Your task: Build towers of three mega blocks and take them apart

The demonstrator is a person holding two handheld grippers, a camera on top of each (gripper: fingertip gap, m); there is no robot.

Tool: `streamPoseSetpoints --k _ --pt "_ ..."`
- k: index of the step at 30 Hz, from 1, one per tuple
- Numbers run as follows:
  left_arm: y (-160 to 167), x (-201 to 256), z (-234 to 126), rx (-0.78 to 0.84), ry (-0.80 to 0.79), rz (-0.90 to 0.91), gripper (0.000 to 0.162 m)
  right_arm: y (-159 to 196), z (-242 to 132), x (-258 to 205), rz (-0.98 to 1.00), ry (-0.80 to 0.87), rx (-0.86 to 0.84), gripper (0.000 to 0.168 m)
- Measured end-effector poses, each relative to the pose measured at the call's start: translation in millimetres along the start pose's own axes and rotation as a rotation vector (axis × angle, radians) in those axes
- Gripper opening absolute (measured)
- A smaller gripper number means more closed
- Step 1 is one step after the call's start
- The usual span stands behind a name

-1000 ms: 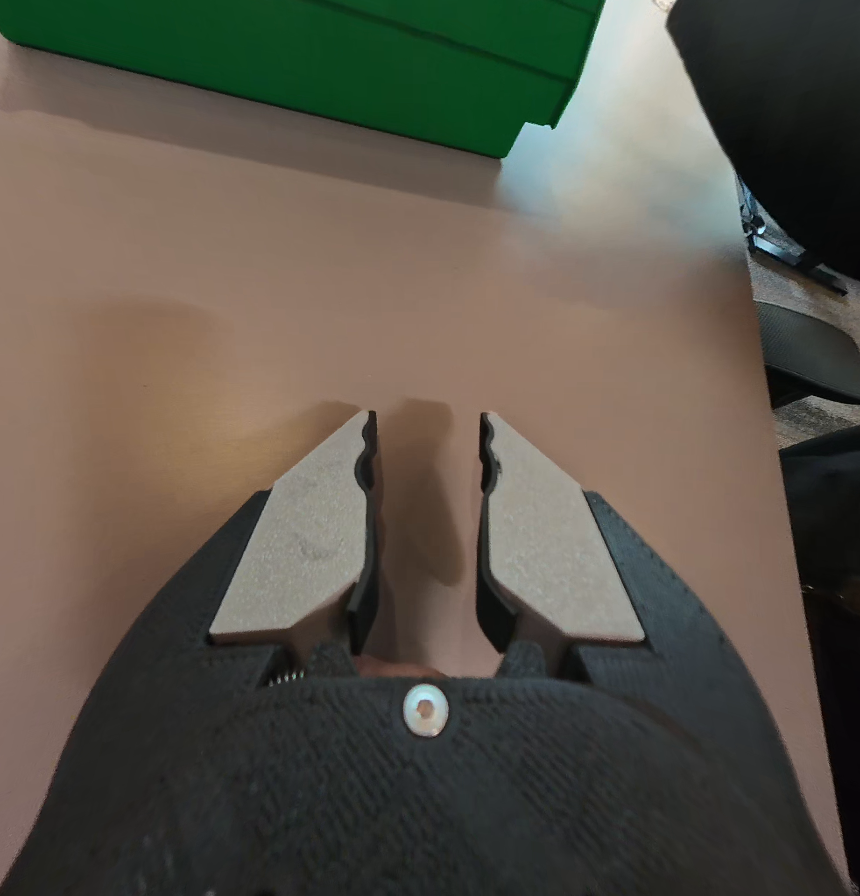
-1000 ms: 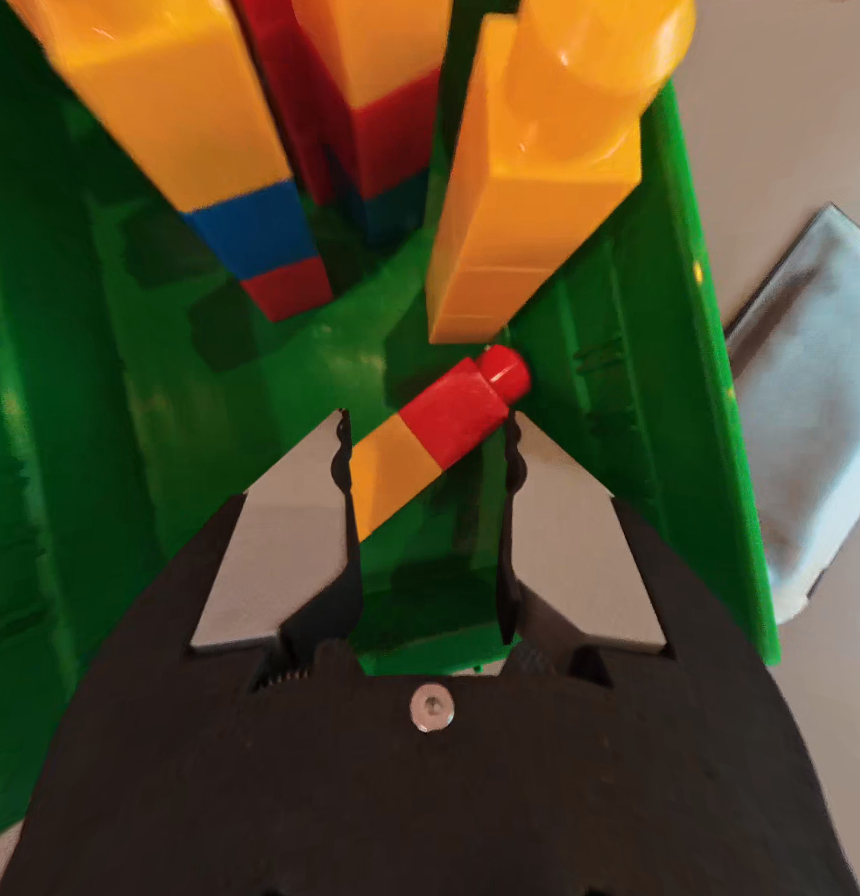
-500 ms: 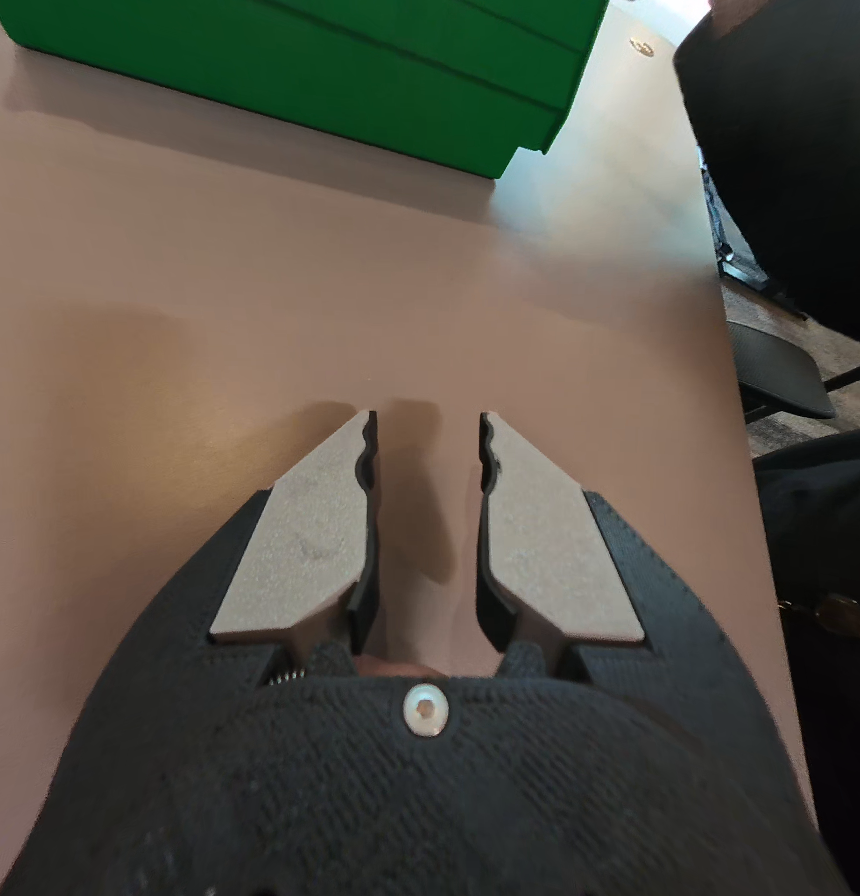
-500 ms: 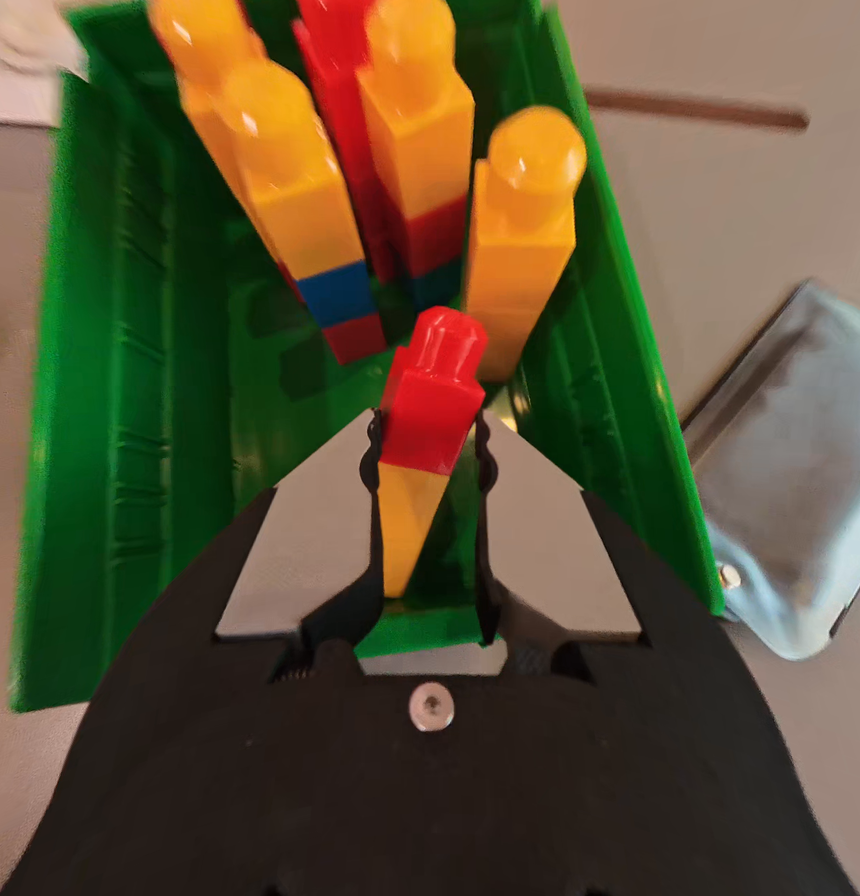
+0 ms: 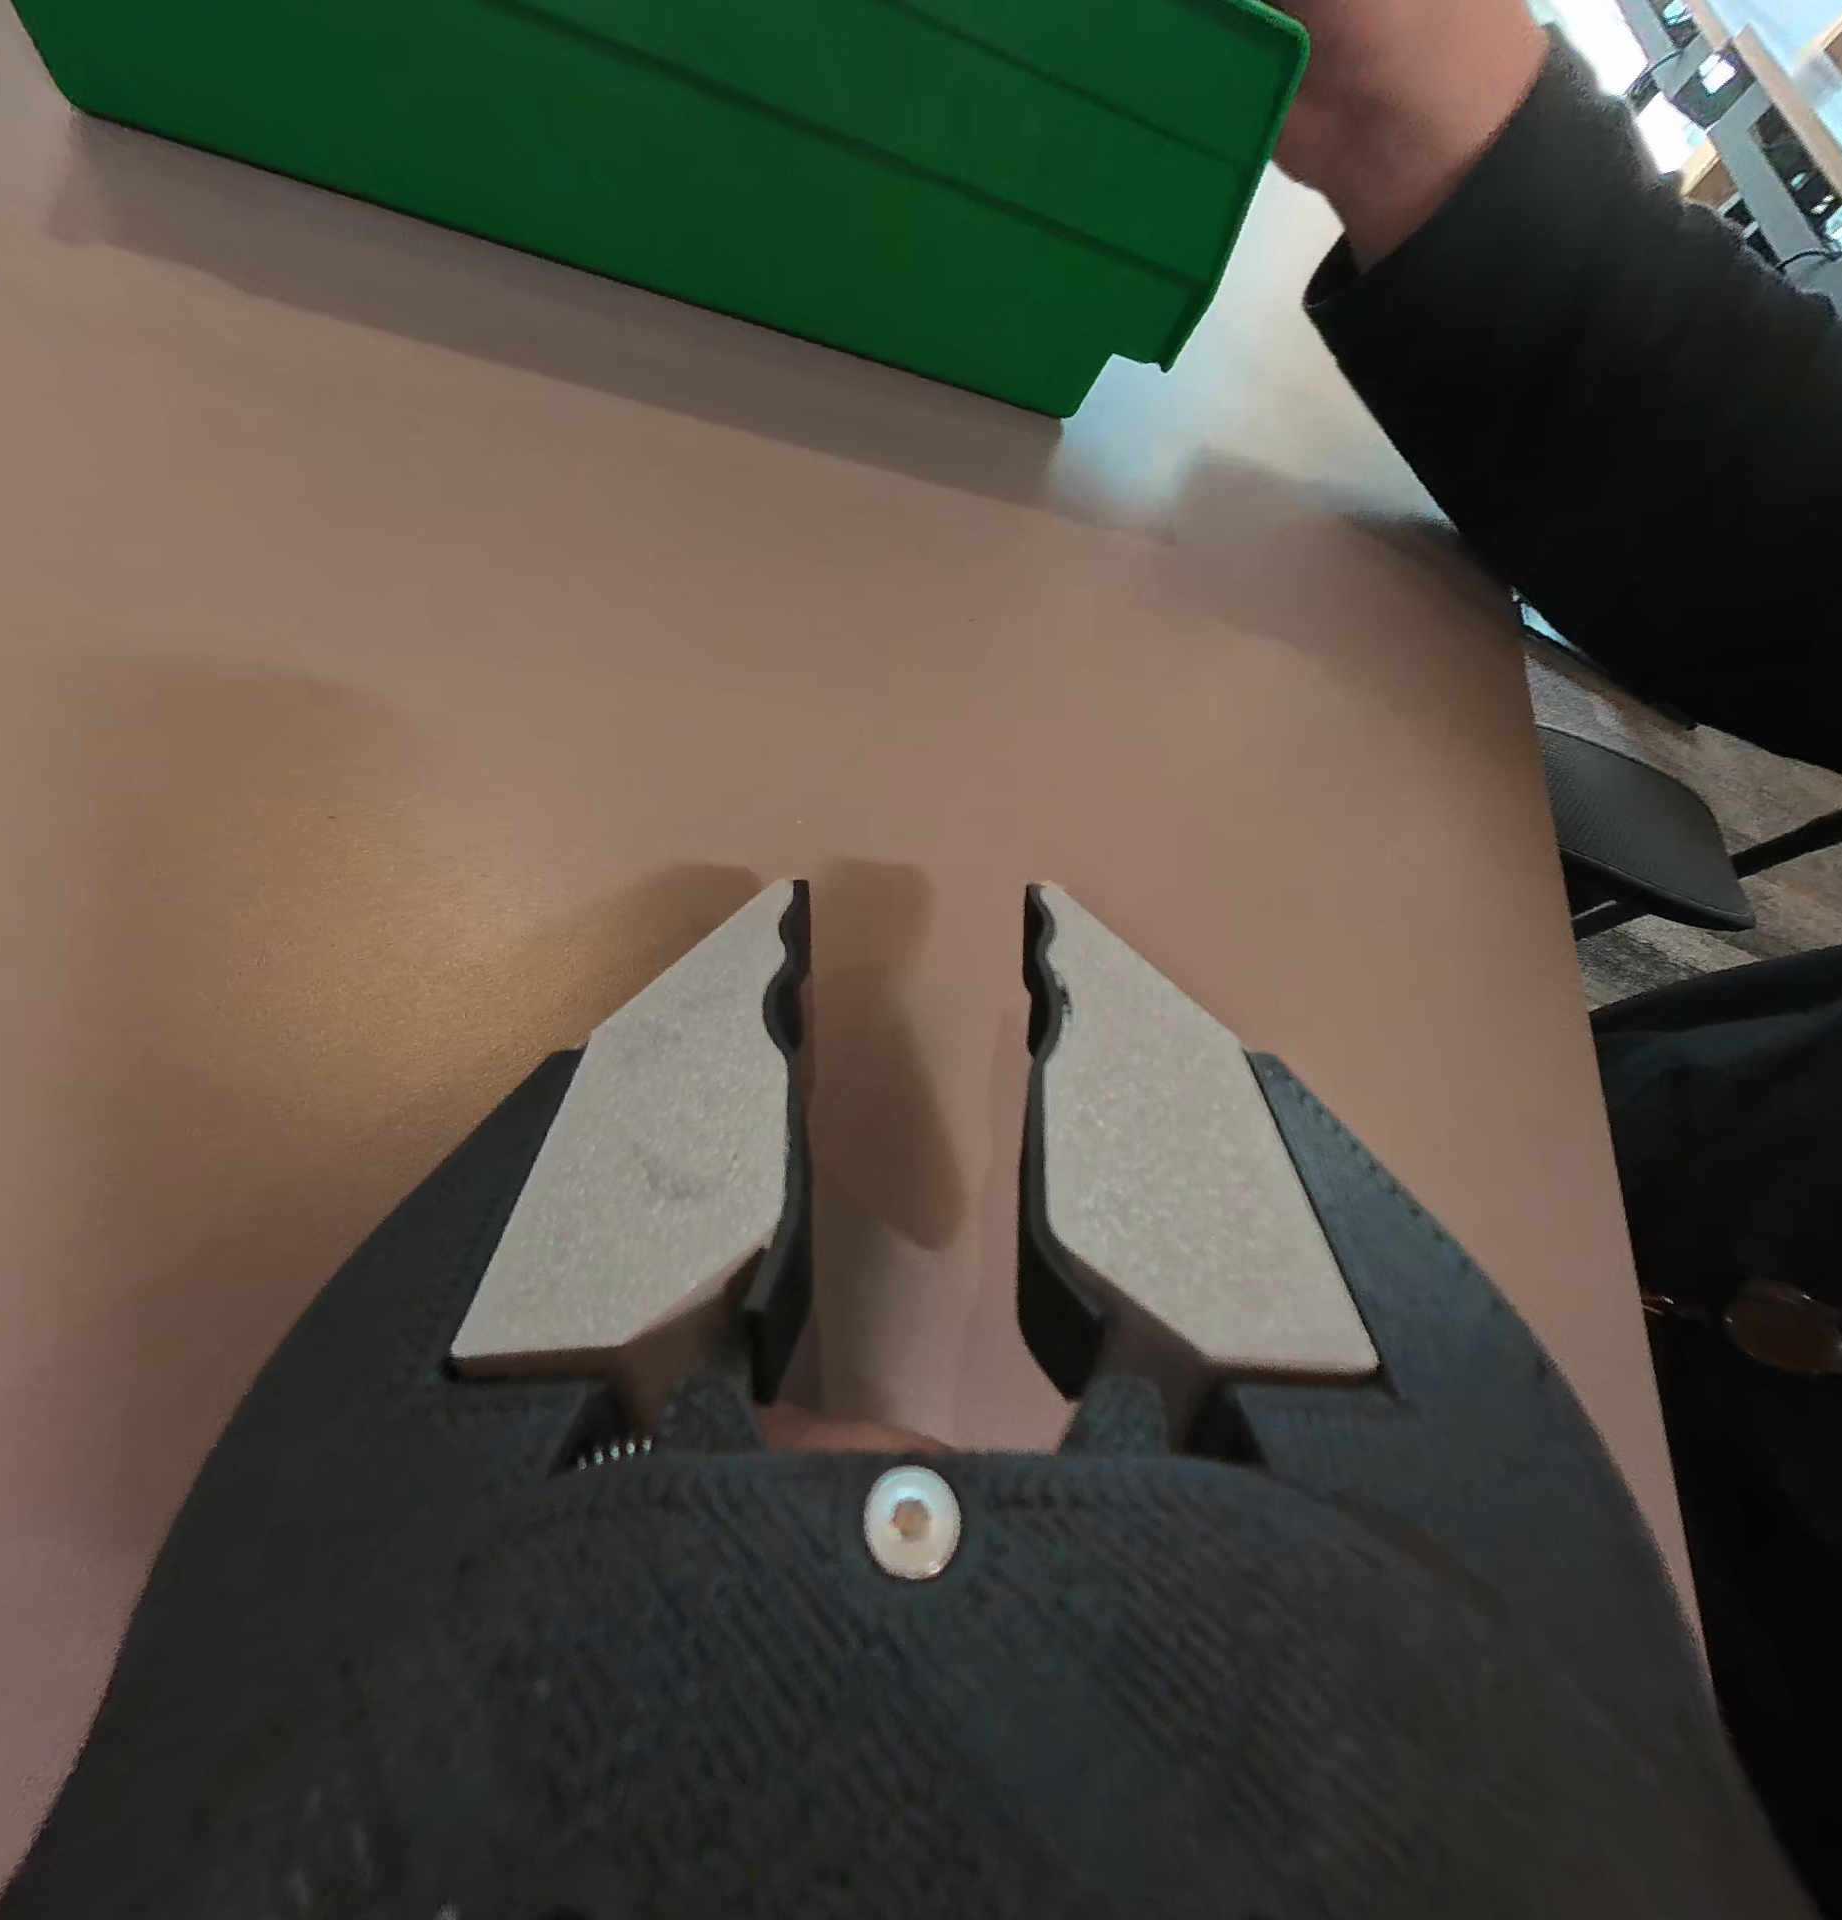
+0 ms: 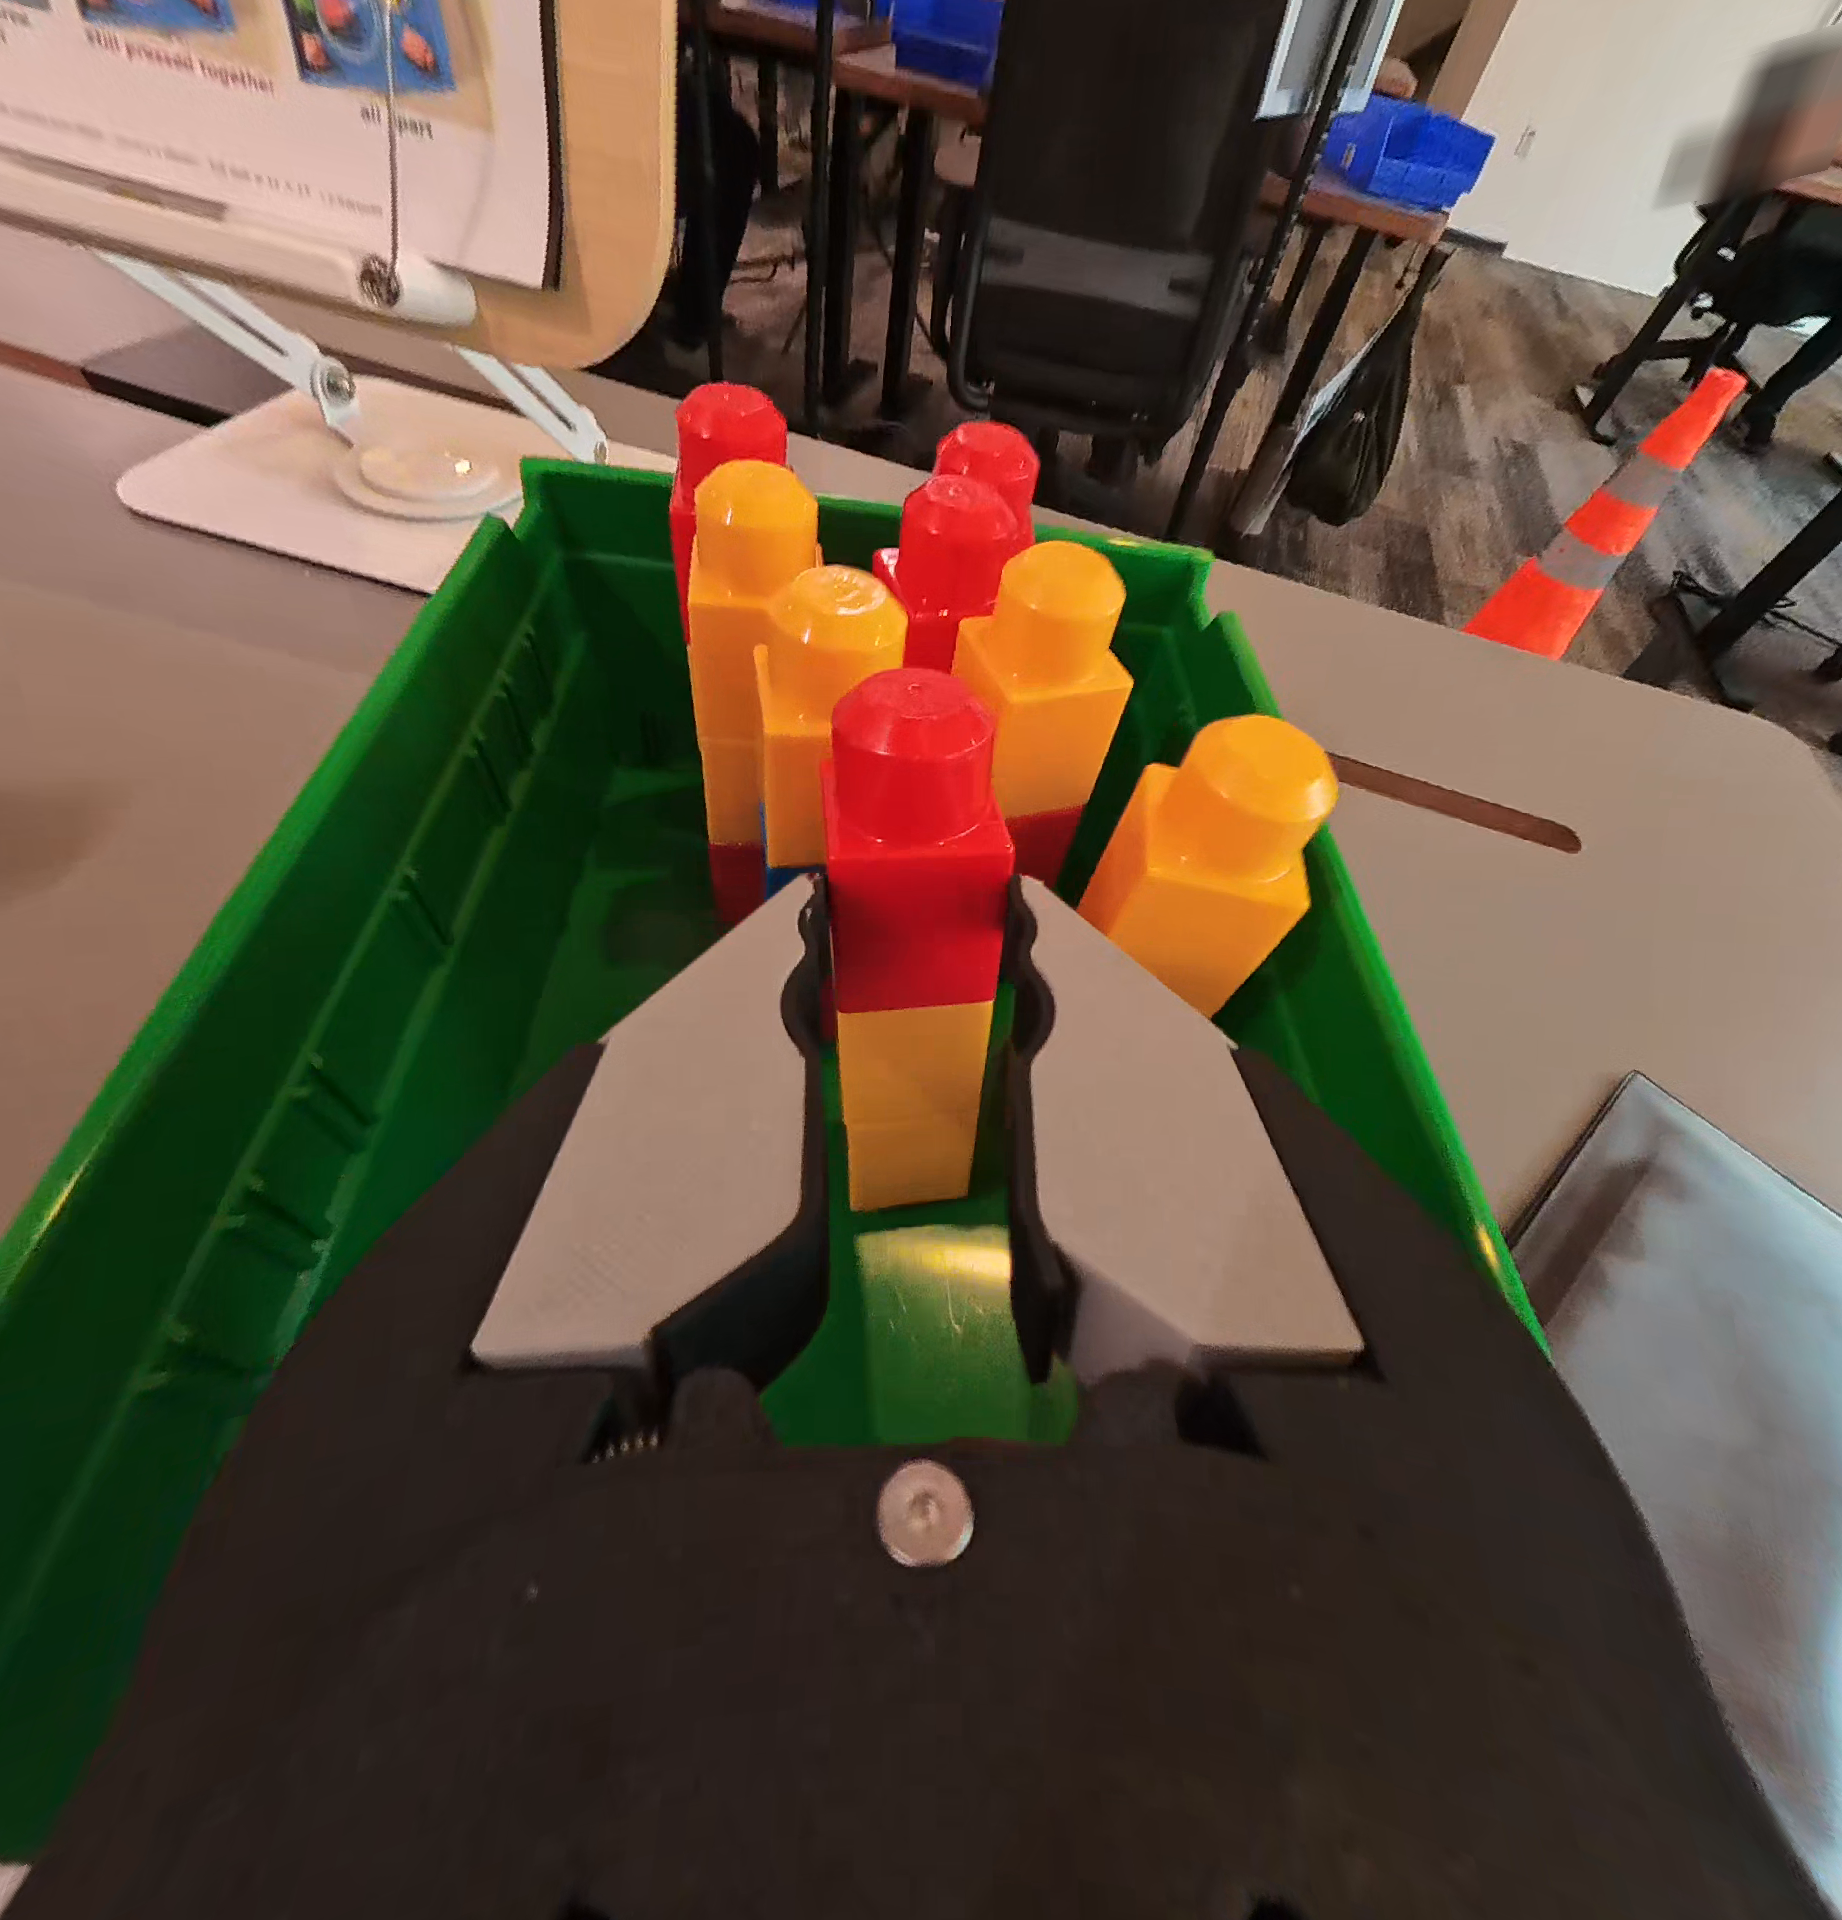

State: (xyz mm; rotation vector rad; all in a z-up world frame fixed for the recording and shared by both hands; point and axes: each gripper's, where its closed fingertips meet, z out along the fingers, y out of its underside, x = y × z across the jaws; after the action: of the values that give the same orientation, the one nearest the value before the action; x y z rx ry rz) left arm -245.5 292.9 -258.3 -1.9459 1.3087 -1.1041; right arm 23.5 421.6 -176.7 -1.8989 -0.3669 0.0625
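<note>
The right gripper (image 6: 912, 956) is clamped on a tower (image 6: 912, 966) of three mega blocks, one red block over two yellow ones, its fingertips pressing the sides of the red block just above the red-yellow seam. The tower stands upright at the near end of the green bin (image 6: 304, 1039); whether its base rests on the bin floor or hangs just clear of it cannot be told. The blocks look like light, hollow, hard plastic with glossy, fairly slippery faces, so I judge a grip across the flat sides safer than one on the round top stud, and a hold near a seam leaves the lower blocks free to be pulled off. Just to its right a yellow tower (image 6: 1203, 862) leans against the bin wall. Behind it stand more towers (image 6: 782, 665), yellow and red, close together at the far end of the bin. Beyond the bin, on the counter (image 6: 1519, 935), is a white stand (image 6: 304, 468), and farther off an orange cone (image 6: 1613, 520) on the floor.

The left gripper (image 5: 917, 894) hovers low over the bare counter with its jaws partly apart and nothing between them; the bin's outer wall lies ahead, and a dark sleeve (image 5: 1623, 395) reaches in at the right
</note>
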Motion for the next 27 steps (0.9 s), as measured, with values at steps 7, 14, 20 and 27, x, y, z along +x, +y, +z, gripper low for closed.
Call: streamPoseSetpoints --k 7,14,20,27 --pt "1 1 1 -0.011 -0.002 0.011 0.04 10 -8 3 0.104 -0.04 -0.042 0.031" --pt "2 0 2 -0.012 -0.007 0.007 0.039 18 -12 4 0.117 -0.047 -0.054 0.044" --pt "1 -2 0 -0.001 -0.022 -0.006 0.04 20 -24 2 0.131 -0.075 -0.019 0.049" --pt "2 -9 -9 0.044 -0.149 -0.024 0.051 19 -57 -24 0.203 -0.209 0.063 0.061"
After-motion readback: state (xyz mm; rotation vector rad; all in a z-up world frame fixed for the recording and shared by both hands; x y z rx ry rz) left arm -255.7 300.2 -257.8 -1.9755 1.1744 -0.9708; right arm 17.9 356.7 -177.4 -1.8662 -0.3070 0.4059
